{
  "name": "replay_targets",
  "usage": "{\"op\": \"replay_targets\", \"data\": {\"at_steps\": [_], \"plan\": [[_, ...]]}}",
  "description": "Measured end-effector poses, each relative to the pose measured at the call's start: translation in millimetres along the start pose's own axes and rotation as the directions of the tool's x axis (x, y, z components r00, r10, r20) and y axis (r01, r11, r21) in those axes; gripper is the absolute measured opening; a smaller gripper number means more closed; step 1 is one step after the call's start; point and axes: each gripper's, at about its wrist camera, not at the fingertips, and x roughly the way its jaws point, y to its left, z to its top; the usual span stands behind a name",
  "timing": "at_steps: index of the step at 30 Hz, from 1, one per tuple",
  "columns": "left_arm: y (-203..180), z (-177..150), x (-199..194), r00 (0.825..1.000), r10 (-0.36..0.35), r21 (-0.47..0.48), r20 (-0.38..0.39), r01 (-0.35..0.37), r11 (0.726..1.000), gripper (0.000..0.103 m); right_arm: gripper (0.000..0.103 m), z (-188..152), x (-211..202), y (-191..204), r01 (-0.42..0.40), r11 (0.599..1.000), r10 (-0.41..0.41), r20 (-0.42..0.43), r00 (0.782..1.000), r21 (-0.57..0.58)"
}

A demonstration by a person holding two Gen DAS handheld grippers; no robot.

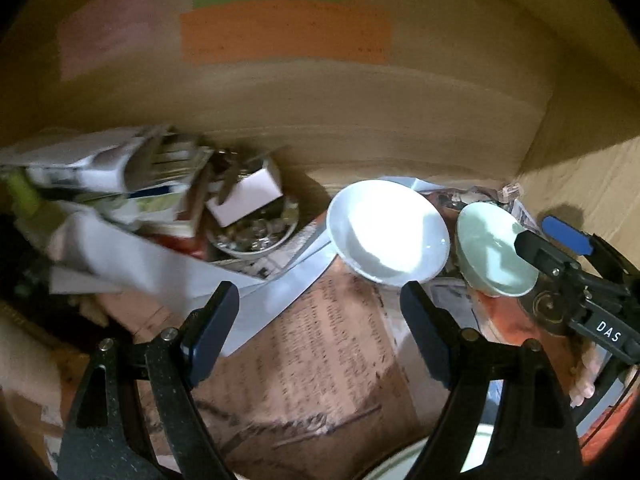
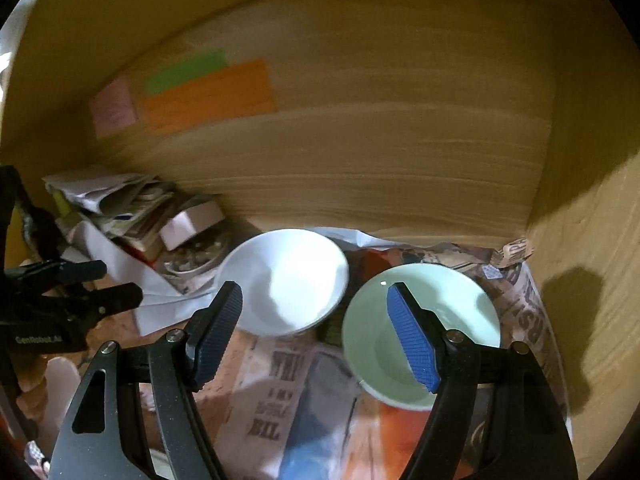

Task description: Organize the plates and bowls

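White bowl (image 1: pixel 387 232) seen straight ahead of left claw (image 1: pixel 320 320), jaws spread, nothing held. Green bowl (image 2: pixel 420 332) sat on newspaper (image 2: pixel 280 380); right claw (image 2: pixel 316 332) nearer, gaping, empty, one finger over rim.

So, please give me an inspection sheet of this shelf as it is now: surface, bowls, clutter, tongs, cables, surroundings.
Surface: shelf floor lined with newspaper.
Job's things: white bowl on the left and green bowl on the right, side by side, both upright and empty.
Clutter: pile of papers, small white box and a dish of small shiny bits, all in the left corner.
Tongs: left tongs open, nothing between them; right tongs open, one finger over the green bowl, no grip seen.
Cables: nothing seen.
Surroundings: wooden back wall with pink, green and orange paper notes; side wall at right.
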Motion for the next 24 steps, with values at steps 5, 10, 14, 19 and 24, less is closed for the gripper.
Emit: {"op": "replay_targets", "data": {"at_steps": [5, 10, 14, 19, 24], "plan": [[-13.0, 15.1, 34.8, 0.999, 0.019, 0.025, -0.041, -0.018, 1.000, 0.083, 0.072, 0.1, 21.5, -9.4, -0.016, 0.999, 0.018, -0.048, 0.999, 0.030], [-15.3, 22.8, 72.1, 0.992, 0.019, 0.010, -0.126, -0.018, 1.000, 0.073, 0.072, -1.2, 40.5, -12.2, -0.022, 0.999, 0.025, -0.092, 0.995, 0.033], [-14.9, 22.8, 99.8, 0.980, 0.021, 0.011, -0.196, -0.019, 1.000, 0.055, 0.069, -2.2, 51.7, -17.2, -0.041, 0.998, 0.047, -0.128, 0.991, 0.054], [-19.2, 20.0, 115.9, 0.972, -0.010, 0.015, -0.235, 0.014, 1.000, 0.033, 0.061, -6.5, 59.0, -16.2, -0.053, 0.998, 0.059, -0.153, 0.986, 0.045], [-25.6, 19.8, 116.8, 0.972, -0.010, 0.055, -0.236, 0.023, 0.998, 0.019, 0.056, -10.5, 62.6, -12.1, -0.064, 0.998, 0.068, -0.174, 0.982, 0.027]]}}
